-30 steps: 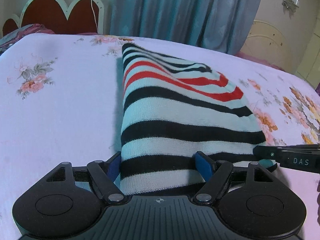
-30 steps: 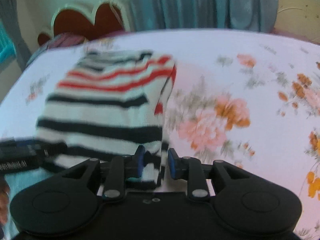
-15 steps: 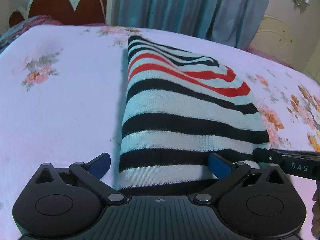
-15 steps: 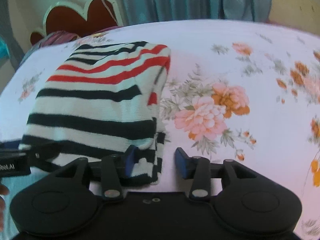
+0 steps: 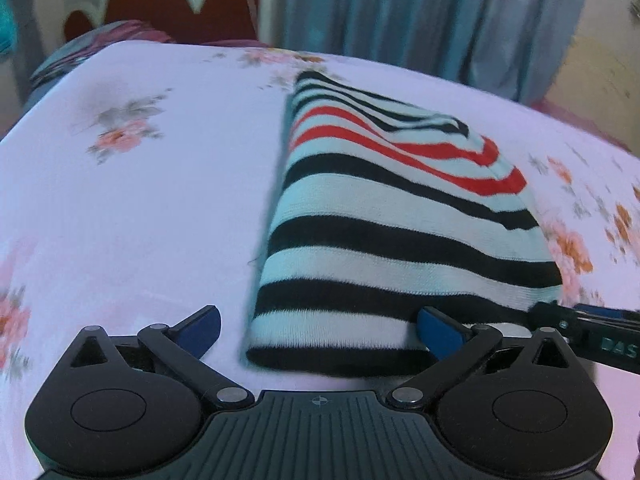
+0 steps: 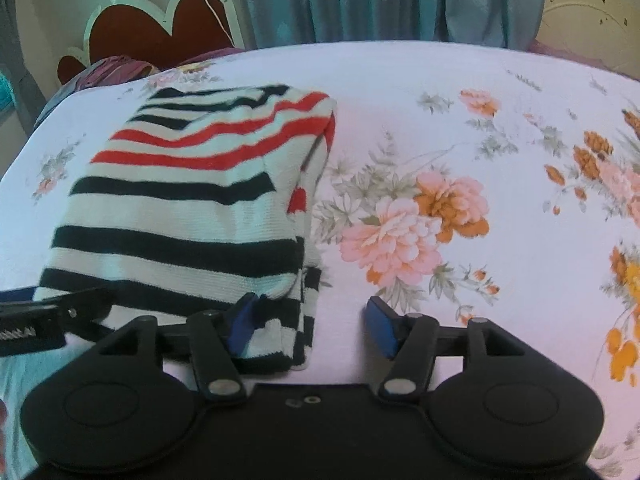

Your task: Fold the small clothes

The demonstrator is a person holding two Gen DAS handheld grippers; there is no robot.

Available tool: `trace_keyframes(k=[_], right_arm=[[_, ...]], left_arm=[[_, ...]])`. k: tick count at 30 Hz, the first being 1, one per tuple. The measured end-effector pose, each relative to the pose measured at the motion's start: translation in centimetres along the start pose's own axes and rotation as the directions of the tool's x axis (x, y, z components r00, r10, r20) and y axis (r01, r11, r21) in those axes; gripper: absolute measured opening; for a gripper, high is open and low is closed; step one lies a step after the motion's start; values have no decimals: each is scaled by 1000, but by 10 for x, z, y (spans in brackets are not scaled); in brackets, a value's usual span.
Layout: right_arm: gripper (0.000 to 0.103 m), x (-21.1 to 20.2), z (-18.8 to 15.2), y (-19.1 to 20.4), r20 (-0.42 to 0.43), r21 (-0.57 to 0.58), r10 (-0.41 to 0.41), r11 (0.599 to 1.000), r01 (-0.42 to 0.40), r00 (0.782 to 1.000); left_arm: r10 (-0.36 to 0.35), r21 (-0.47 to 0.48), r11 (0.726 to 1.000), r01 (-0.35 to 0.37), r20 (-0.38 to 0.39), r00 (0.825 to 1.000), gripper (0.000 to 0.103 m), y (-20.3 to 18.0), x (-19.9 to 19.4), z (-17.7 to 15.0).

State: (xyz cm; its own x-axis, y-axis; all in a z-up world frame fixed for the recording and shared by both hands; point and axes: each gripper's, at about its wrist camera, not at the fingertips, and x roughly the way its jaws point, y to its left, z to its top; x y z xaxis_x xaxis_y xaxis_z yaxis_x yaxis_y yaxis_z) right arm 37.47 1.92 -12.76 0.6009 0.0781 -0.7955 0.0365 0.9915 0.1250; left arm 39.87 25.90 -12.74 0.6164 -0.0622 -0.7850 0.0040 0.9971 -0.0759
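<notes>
A small knitted garment with black, white and red stripes [image 5: 392, 216] lies folded flat on the bed. It also shows in the right wrist view [image 6: 192, 200]. My left gripper [image 5: 320, 330] is open, its blue pads spread either side of the garment's near left corner. My right gripper [image 6: 312, 322] is open at the near right corner, its left pad [image 6: 240, 320] over the hem and its right pad over bare sheet. Neither holds the cloth. Each gripper's finger shows at the edge of the other's view.
The bed has a pale sheet with pink and orange flowers [image 6: 420, 224]. A red scalloped headboard [image 6: 160, 36] and a dark pillow [image 5: 100, 40] are at the far left. Blue curtains [image 5: 420, 12] hang behind the bed.
Both grippers were shut on the garment's near hem one second ago. Both have opened wide and let it go. The garment has settled flat on the sheet.
</notes>
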Motion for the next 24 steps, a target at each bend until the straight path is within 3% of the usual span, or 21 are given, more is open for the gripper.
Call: trace_keyframes(k=[3, 7, 10, 15, 17, 20, 24], right_arm=[[61, -24, -1, 1, 34, -13, 21, 1000, -21, 999], [62, -70, -16, -3, 78, -36, 65, 997, -62, 995], [70, -108, -33, -8, 115, -64, 87, 995, -80, 990], [72, -170, -66, -8, 175, -165, 83, 985, -54, 981], [80, -198, -79, -8, 210, -186, 91, 981, -51, 974], [95, -243, -97, -7, 288, -210, 88, 977, -26, 953], [102, -299, -121, -3, 404, -212, 38, 976, 53, 914]], left_arm=[[73, -17, 997, -72, 30, 997, 103, -1, -19, -6], [165, -8, 986, -166, 117, 979, 103, -1, -66, -19], [171, -1, 985, -172, 121, 978, 103, -1, -100, -28], [192, -19, 981, -192, 163, 968, 103, -7, -162, -55], [186, 0, 982, -190, 190, 964, 103, -15, -190, -68], [167, 23, 984, -176, 201, 965, 103, -24, -227, -87], [152, 20, 987, -161, 240, 959, 103, -35, -280, -114]])
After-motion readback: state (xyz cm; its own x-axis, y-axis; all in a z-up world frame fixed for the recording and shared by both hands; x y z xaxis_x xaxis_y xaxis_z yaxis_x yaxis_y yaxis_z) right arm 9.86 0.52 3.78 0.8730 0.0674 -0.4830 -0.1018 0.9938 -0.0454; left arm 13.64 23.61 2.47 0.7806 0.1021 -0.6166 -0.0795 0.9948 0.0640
